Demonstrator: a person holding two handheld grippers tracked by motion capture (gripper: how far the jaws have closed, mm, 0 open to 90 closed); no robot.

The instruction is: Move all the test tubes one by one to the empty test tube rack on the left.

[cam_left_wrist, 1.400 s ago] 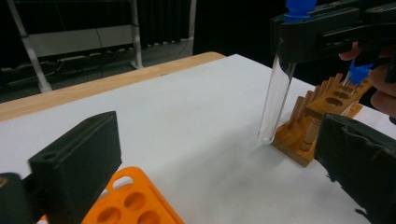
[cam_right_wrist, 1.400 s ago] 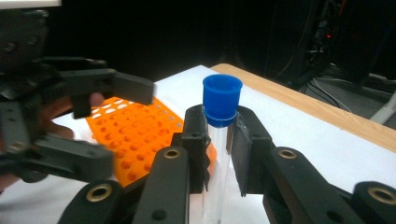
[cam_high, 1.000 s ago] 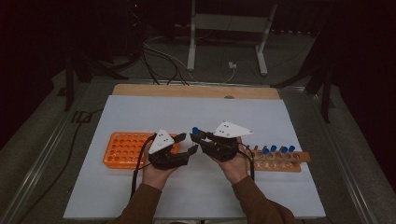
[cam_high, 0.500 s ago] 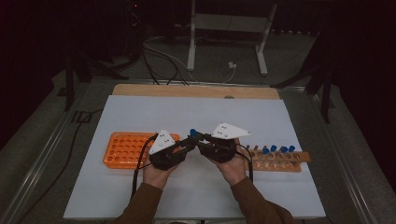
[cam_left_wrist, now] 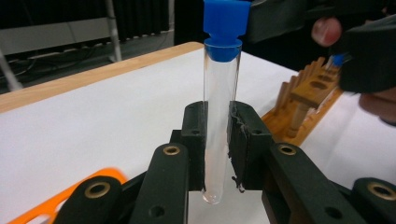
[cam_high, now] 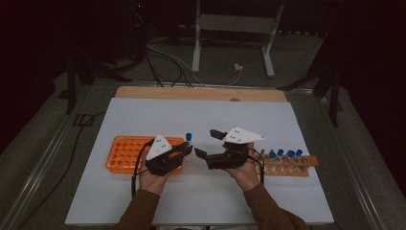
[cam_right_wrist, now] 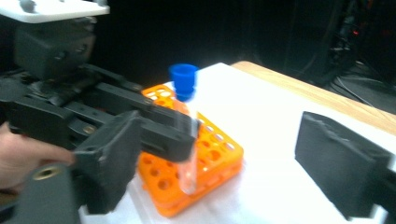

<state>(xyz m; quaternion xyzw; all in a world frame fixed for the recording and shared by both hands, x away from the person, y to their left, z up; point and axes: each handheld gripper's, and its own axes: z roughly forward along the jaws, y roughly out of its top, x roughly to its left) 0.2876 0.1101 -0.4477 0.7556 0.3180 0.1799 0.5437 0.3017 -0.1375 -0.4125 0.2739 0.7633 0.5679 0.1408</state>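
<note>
Though no writing readable, left tongs (cam_left_wrist: 217, 154) clamped on blue-capped test tube (cam_left_wrist: 219, 116), right tongs (cam_right_wrist: 243, 163) spread wide, empty.

- A dim lab or test bench: a white-topped wooden table (cam_high: 143, 115).
- An orange plastic tube rack (cam_high: 125, 152), a wooden rack (cam_high: 292, 166) of blue-capped tubes.
- Loose cables (cam_high: 163, 55) on the floor behind.

Two hand-held grippers, left hand-held gripper (cam_high: 187, 150) and right hand-held gripper (cam_high: 209, 144), one orange rack (cam_high: 125, 152), one wooden rack (cam_high: 287, 166), one held tube (cam_left_wrist: 220, 112)
</note>
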